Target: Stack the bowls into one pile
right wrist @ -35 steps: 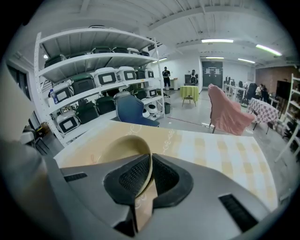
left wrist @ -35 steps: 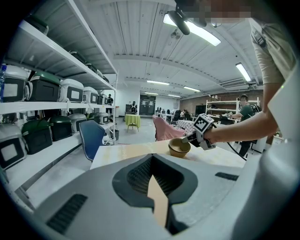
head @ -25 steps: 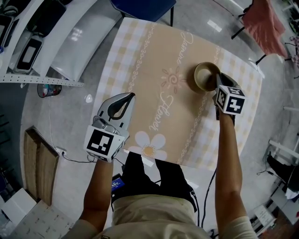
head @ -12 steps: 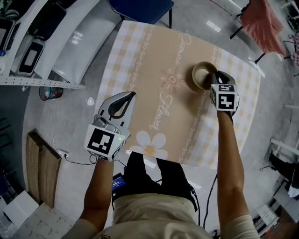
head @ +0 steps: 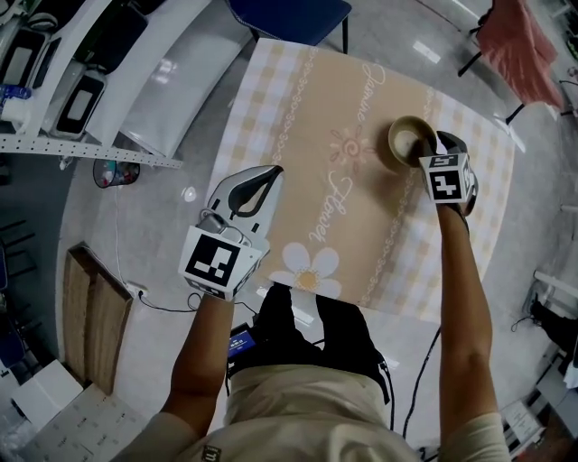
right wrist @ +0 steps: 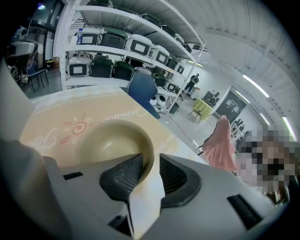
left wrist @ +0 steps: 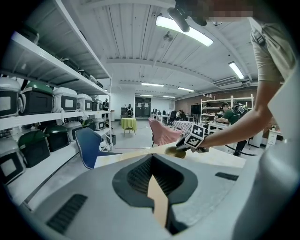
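Note:
A tan bowl (head: pixel 406 140) sits on the beige patterned table (head: pixel 298 117) at its right side. My right gripper (head: pixel 432 147) is at the bowl's near right rim, its marker cube just behind. In the right gripper view the bowl (right wrist: pixel 110 140) fills the middle; its rim runs between the two jaws of my right gripper (right wrist: pixel 151 161), which are opening, with a gap showing at the rim. Off the table's left edge, my left gripper (head: pixel 269 171) is held up in the air, shut and holding nothing. From the left gripper view, the bowl (left wrist: pixel 175 151) shows far off.
Shelves with boxed appliances (head: pixel 72 81) run along the left. A blue chair (head: pixel 289 16) stands at the table's far end. A pink cloth (head: pixel 519 45) hangs at top right. A wooden board (head: pixel 88 316) lies on the floor at left.
The right gripper has rolled at the bowl's rim, so its marker cube faces differently. The left gripper has risen slightly. The bowl has stayed in place.

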Demonstrator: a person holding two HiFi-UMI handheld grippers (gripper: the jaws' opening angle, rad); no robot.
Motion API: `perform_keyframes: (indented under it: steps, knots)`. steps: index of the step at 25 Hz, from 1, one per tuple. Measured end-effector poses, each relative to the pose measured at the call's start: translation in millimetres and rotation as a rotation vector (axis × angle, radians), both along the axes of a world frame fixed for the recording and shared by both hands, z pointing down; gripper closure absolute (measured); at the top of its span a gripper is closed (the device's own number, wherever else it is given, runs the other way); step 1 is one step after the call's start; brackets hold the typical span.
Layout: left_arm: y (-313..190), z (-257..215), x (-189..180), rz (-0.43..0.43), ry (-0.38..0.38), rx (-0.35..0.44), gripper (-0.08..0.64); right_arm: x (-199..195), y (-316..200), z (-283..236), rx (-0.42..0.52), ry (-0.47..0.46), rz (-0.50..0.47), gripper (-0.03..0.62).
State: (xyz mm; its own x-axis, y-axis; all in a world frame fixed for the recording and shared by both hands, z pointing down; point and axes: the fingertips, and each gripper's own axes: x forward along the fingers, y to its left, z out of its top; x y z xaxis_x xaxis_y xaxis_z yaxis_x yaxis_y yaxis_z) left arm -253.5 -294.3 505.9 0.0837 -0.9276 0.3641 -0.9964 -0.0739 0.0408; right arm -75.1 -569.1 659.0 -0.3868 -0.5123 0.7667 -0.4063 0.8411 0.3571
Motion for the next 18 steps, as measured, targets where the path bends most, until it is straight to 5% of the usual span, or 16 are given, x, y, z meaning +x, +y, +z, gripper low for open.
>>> perform_keyframes:
  steps: [10, 18]
  knots:
    - [13.3, -39.1, 5.0, 0.036, -0.012, 0.024, 0.555, 11.7, 2.9, -64.8, 0.020, -0.091, 0.050, 0.485]
    - [37.0, -79.8, 20.3, 0.114, -0.038, 0.046, 0.554, 18.1, 49.3, -176.7, 0.023, -0.300, 0.043, 0.523]
